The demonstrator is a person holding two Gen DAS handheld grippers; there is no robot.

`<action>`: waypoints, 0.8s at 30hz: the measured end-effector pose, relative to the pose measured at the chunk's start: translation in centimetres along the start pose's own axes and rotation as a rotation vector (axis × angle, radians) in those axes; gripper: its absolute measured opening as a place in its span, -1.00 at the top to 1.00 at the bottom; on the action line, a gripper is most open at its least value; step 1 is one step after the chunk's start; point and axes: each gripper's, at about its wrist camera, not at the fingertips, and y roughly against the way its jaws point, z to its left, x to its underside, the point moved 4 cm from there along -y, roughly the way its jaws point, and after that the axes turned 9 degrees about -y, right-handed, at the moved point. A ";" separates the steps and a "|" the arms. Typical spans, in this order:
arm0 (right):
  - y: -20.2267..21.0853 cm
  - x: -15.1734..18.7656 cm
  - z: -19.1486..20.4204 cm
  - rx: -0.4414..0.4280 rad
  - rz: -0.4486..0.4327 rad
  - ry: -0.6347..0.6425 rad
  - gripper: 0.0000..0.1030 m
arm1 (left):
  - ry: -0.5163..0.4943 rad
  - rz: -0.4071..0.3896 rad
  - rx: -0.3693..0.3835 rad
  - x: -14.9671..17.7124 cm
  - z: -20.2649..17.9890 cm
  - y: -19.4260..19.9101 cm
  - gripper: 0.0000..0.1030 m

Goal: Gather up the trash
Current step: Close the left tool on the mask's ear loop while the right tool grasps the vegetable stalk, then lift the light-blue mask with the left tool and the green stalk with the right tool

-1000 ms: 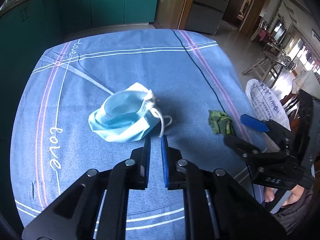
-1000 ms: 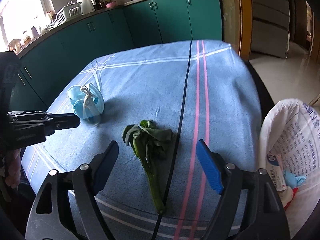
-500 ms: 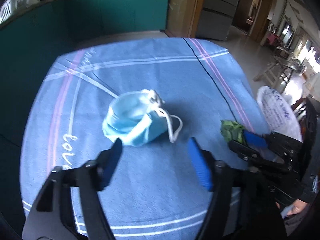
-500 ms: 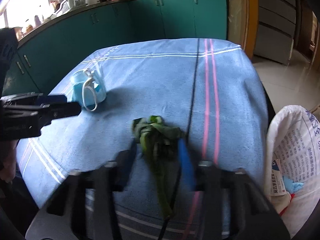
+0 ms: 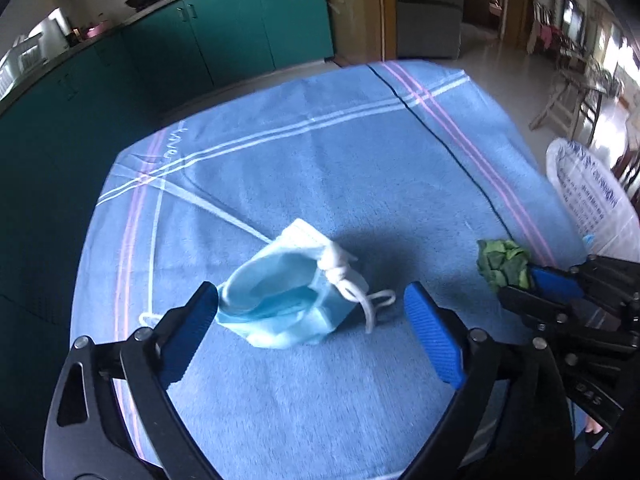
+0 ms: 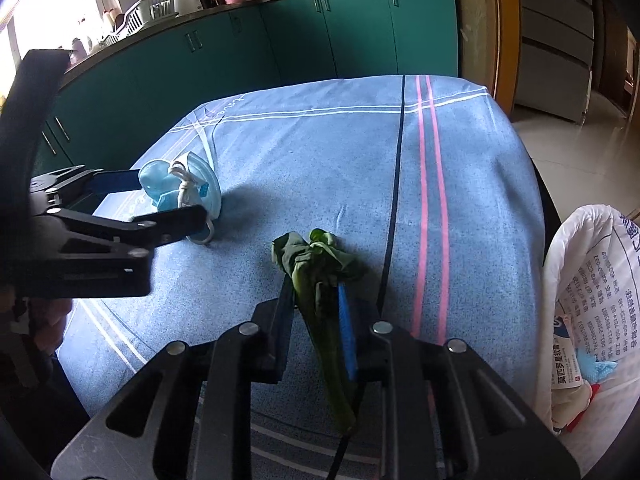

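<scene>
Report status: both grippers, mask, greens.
Left gripper just opened wide, straddling face mask, no contact. Right gripper just closed on leafy green stalk. Trash bag right; path clear.

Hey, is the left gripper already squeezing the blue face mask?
No, the left gripper stands wide open, its pads on either side of the face mask lying on the cloth, not pressing it.

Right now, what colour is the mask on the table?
Light blue with white ear loops; the mask shows best in the left wrist view.
</scene>
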 end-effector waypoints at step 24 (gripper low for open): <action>0.4 0.2 0.4 -0.002 -0.003 0.009 0.16 | 0.114 0.024 0.070 0.9 2.8 -0.6 0.67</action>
